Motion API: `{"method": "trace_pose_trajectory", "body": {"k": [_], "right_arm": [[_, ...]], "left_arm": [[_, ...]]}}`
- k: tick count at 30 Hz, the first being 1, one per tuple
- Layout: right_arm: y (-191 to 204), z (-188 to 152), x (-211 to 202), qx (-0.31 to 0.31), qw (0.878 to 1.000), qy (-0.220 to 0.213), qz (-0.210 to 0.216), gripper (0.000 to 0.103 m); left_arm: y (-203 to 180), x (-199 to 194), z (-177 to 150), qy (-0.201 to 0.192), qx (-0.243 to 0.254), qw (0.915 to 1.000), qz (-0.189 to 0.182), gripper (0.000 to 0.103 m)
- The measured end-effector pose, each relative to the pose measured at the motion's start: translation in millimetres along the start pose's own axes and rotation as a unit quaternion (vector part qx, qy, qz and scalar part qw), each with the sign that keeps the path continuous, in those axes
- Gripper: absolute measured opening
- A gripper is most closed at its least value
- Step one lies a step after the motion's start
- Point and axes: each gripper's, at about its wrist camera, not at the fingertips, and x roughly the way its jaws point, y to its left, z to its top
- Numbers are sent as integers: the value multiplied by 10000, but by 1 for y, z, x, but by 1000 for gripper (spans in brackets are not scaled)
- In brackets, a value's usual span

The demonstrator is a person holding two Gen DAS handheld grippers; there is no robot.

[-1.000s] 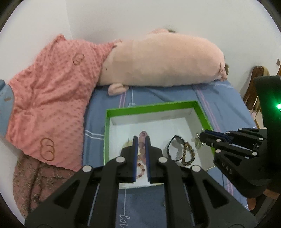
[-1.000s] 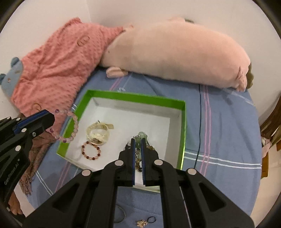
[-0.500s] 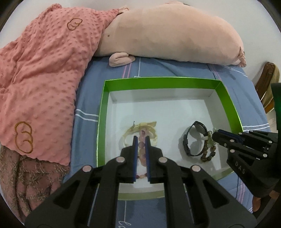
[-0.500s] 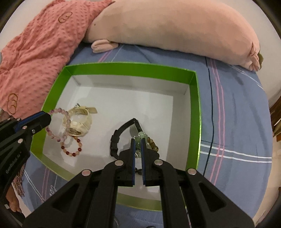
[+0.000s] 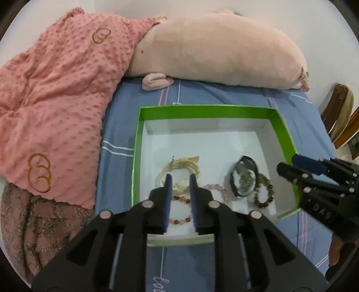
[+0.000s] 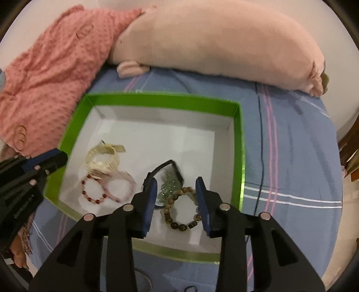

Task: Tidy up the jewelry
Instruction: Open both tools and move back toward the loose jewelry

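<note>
The pale pink bead bracelet (image 6: 121,187) is blurred, and the red bead bracelet (image 5: 179,221) lies partly hidden behind the left gripper (image 5: 180,179).

Blue-sheeted bed (image 5: 202,96) bears green box (image 5: 202,109), pink blanket (image 5: 56,101), plush pig (image 5: 219,51).

Nubby cloth blanket (image 5: 56,107); glossy beads (image 6: 179,215)

Even indoor light, soft blur, strong fisheye bend

We see both views lit evenly and fairly brightly, with only faint shadows inside the green box (image 5: 283,125) along its walls. Black vignette cuts the corners at 1, 5, 7 and 11 o'clock, and straight edges bow outward. Detail is soft throughout; the pink bead bracelet (image 6: 122,187) smears with motion blur, and the white wall (image 5: 246,13) is washed pale.
</note>
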Motion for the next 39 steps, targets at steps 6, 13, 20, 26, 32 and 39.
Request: {"method": "trace_pose_trajectory", "body": {"k": [6,13,20,26,32,39], "right_arm": [[-4,-18,-54,-45,9994,-341,77,47],[-25,-83,-71,8,9998,-44,-184,47],[-22,-152,-29,-18,9955,937,111,31],[-3,-168,-3,-228,9924,1200,134,31],[13,-172,10,-509,9895,1349,49,19],[6,-171,5,-361,9906,1313,97,6]], "left_arm": [[-11,-43,-26,-148,282,9993,-175,26],[-41,-23,-95,632,714,9943,-484,29],[-63,8,-135,1326,889,9843,-753,29],[-67,17,-144,1515,870,9815,-788,29],[-69,21,-148,1592,850,9803,-800,29],[-69,31,-145,1677,857,9786,-830,29]]}}
